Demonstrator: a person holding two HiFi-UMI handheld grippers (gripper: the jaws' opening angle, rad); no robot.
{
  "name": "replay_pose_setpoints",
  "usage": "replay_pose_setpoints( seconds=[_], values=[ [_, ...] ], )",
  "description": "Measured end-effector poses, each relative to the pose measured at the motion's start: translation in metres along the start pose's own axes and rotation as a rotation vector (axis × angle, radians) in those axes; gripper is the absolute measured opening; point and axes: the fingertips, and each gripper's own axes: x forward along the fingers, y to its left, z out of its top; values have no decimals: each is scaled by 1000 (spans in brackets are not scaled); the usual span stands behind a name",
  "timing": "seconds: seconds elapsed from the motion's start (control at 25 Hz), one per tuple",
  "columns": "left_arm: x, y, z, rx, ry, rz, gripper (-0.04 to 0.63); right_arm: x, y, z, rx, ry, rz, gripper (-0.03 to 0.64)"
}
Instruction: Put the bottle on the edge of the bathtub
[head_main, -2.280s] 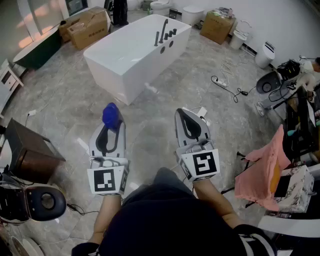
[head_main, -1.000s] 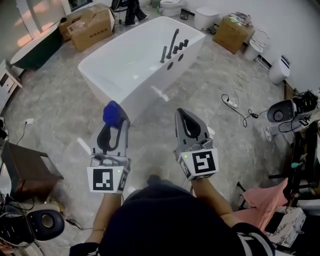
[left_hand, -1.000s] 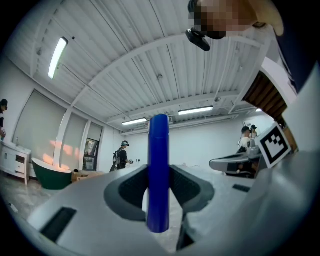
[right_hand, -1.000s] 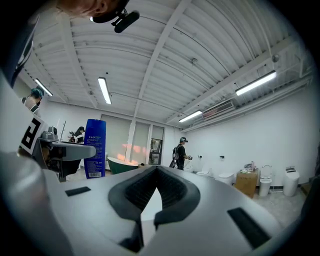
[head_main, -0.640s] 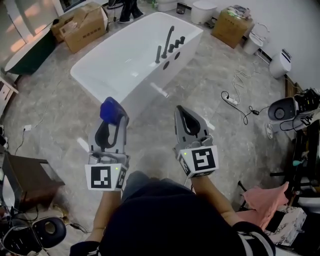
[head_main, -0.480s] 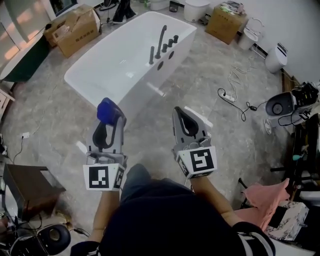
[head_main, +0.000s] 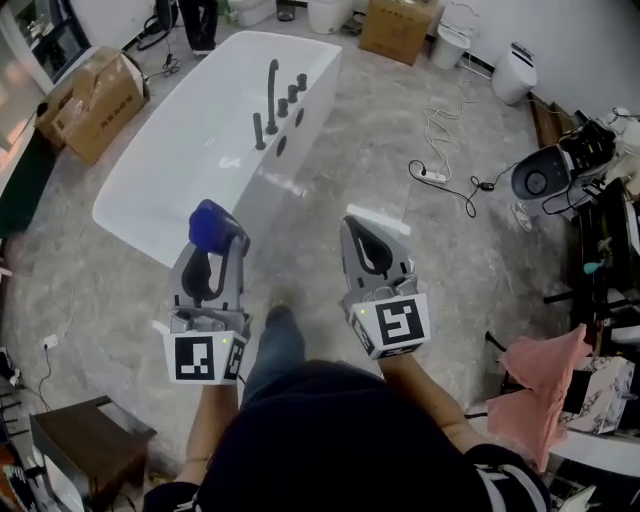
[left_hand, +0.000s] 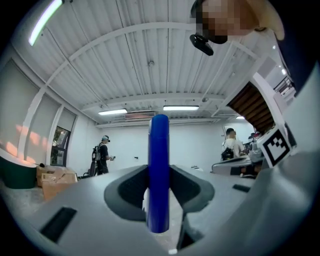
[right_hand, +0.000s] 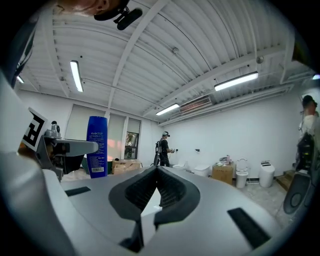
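Both grippers are drawing closer to the bathtub (head_main: 262, 190) than a second ago and are now hovering just short of its near wall. The left gripper (head_main: 213, 240) is clamping the blue bottle (head_main: 210, 224) upright between its jaws, in the air near the bathtub's corner and not yet on its edge. The right gripper (head_main: 360, 228) is staying fully closed on nothing. A cardboard box (head_main: 95, 100) is sitting beyond the bathtub's far side.
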Motion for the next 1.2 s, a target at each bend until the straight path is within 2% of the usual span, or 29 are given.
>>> replay_pose_setpoints(
  seconds=[0.48,0.68,0.8,0.96,1.08,1.2],
  values=[
    [157,66,-6,21,-23,-274,137,132,-49,0,31,3,-242,15],
    [209,96,-7,-7,-23,-361,137,179,-62,1,55,15,-328,15],
    [232,115,-9,-30,6,-377,137,204,-66,4,53,34,-348,15],
    [247,135,-19,-31,-17,-377,137,229,-69,-3,46,52,-347,15],
    [256,149,-26,-44,-21,-351,137,258,-68,-5,34,58,-307,15],
    [261,167,-35,-42,-11,-283,137,293,-62,-4,19,58,-224,15]
  ],
)
